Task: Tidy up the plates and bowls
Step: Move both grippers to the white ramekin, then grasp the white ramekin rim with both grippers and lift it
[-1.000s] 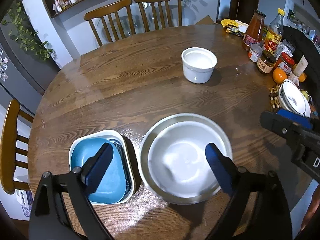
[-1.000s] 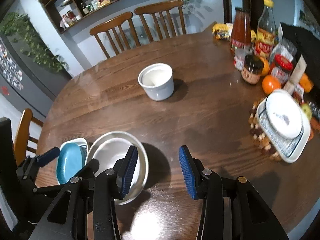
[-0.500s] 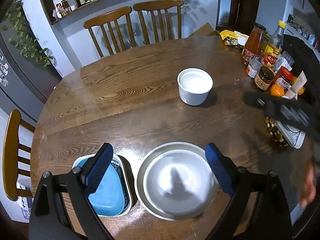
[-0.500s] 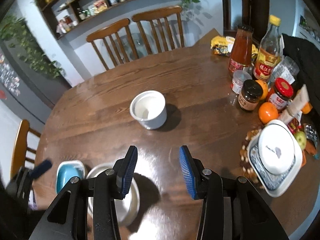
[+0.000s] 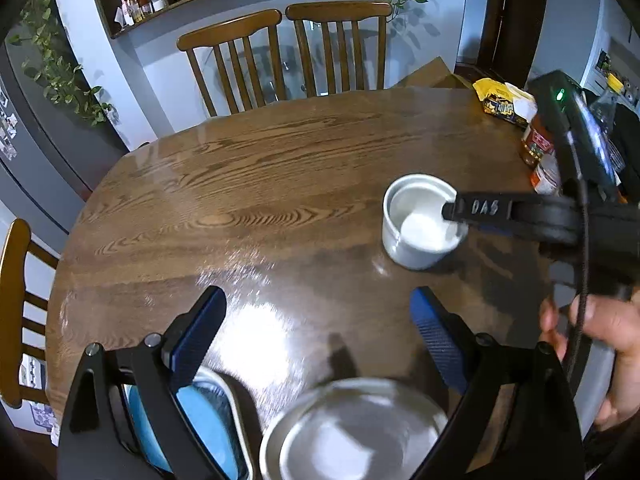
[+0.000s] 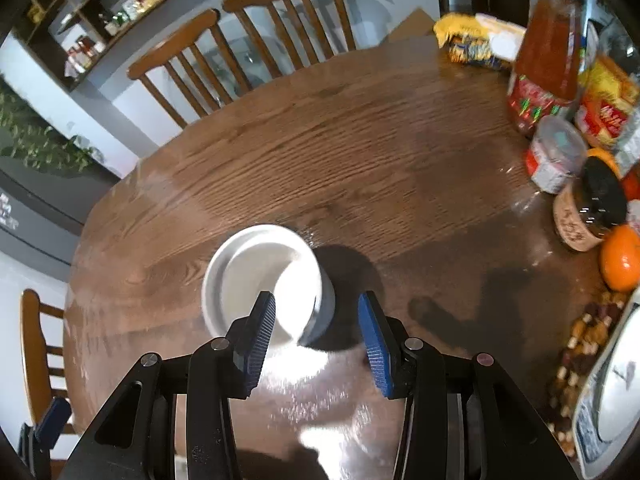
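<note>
A white round bowl (image 6: 256, 276) stands alone on the wooden table (image 6: 400, 140). My right gripper (image 6: 317, 312) is open and low over its near right rim, with one finger above the inside and the other outside the wall; neither pad touches it. The left wrist view shows the same bowl (image 5: 416, 228) with the right gripper (image 5: 456, 216) reaching in from the right. My left gripper (image 5: 316, 312) is open and holds nothing. Under it, at the near table edge, lie a blue square plate (image 5: 196, 432) inside a white square dish and a grey round plate (image 5: 352, 436).
Sauce bottles (image 6: 548, 60), jars (image 6: 588, 216), an orange (image 6: 622, 258) and scattered nuts crowd the table's right side. A patterned white dish (image 6: 612, 400) sits at the near right. Two wooden chairs (image 5: 280, 52) stand behind the table, and a hand (image 5: 604, 332) holds the right gripper.
My right gripper has moved forward and down from near the grey plate to the white bowl. In the left wrist view the stacked plates have slid toward the bottom edge.
</note>
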Tool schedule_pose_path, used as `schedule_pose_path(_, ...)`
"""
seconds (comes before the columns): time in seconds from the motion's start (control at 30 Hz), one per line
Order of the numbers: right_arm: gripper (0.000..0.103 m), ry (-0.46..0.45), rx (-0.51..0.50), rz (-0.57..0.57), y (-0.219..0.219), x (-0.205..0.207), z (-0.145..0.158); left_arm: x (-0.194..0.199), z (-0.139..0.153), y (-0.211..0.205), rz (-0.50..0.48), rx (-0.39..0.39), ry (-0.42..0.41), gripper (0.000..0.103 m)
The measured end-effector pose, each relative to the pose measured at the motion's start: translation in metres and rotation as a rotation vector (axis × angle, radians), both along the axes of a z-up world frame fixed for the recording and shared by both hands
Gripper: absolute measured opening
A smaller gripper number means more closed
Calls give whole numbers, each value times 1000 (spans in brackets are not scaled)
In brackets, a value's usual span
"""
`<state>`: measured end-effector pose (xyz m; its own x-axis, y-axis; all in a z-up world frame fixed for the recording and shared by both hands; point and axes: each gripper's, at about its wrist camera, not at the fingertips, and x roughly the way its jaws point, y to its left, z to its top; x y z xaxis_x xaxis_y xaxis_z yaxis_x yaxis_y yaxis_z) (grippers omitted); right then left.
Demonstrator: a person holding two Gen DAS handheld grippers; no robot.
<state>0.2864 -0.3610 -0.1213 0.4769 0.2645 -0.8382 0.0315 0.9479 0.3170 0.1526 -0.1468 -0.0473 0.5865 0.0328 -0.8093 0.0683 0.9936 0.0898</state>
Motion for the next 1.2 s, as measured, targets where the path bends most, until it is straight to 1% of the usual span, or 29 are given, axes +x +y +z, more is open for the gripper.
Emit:
schedule_pose_path(0.07, 42, 22, -6, 4, 1, 3, -7, 10, -5, -4, 3, 12, 1, 93)
schedule_pose_path(0.13, 22, 36, -3, 14, 2, 3, -12, 18, -10, -6, 4, 20, 9, 93)
schedule_pose_path(0.17, 21, 35, 13, 21, 1, 3, -13, 23, -14, -7, 8, 25, 17, 93)
schedule_pose_path(0.2, 17, 34, 9, 25, 2, 2, -12, 25, -16, -7, 10, 27, 22, 93)
schedule_pose_path(0.23, 13, 36, -6, 24, 2, 1, -11, 28, -18, -7, 12, 27, 28, 93)
schedule_pose_path(0.27, 12, 38, -26, 32, 5, 0, -10, 29, -21, -6, 13, 27, 38, 93)
schedule_pose_path(0.37, 10, 44, -43, 67, 9, -1, -9, 31, -23, -5, 5, 31, 42, 93)
schedule_pose_path(0.43, 10, 59, -20, 90, 7, -5, -10, 30, -24, -5, -3, 36, 38, 93)
schedule_pose_path(0.53, 10, 72, -23, 112, 7, -13, -10, 29, -25, -4, -16, 20, 41, 90)
schedule_pose_path(0.6, 10, 87, -4, 118, 4, -19, -12, 28, -27, -6, -33, 18, 46, 85)
schedule_pose_path(0.63, 11, 94, 4, 119, 3, -22, -13, 28, -27, -7, -39, 18, 48, 81)
schedule_pose_path(0.67, 11, 95, 0, 119, 1, -25, -13, 28, -29, -8, -48, 14, 56, 77)
schedule_pose_path(0.77, 10, 99, -8, 120, -1, -33, -14, 27, -31, -10, -60, 1, 78, 69)
schedule_pose_path(0.87, 11, 109, 9, 118, -4, -39, -15, 28, -33, -13, -70, -10, 97, 67)
schedule_pose_path(0.9, 11, 108, 10, 120, -4, -42, -16, 28, -34, -16, -73, -6, 103, 67)
schedule_pose_path(0.97, 11, 110, 17, 118, -5, -45, -17, 27, -38, -21, -80, 11, 114, 62)
schedule_pose_path(1.13, 11, 114, 40, 125, -8, -53, -19, 25, -51, -27, -97, 35, 168, 61)
schedule_pose_path(1.2, 11, 115, 47, 130, -7, -56, -20, 24, -57, -29, -102, 43, 186, 56)
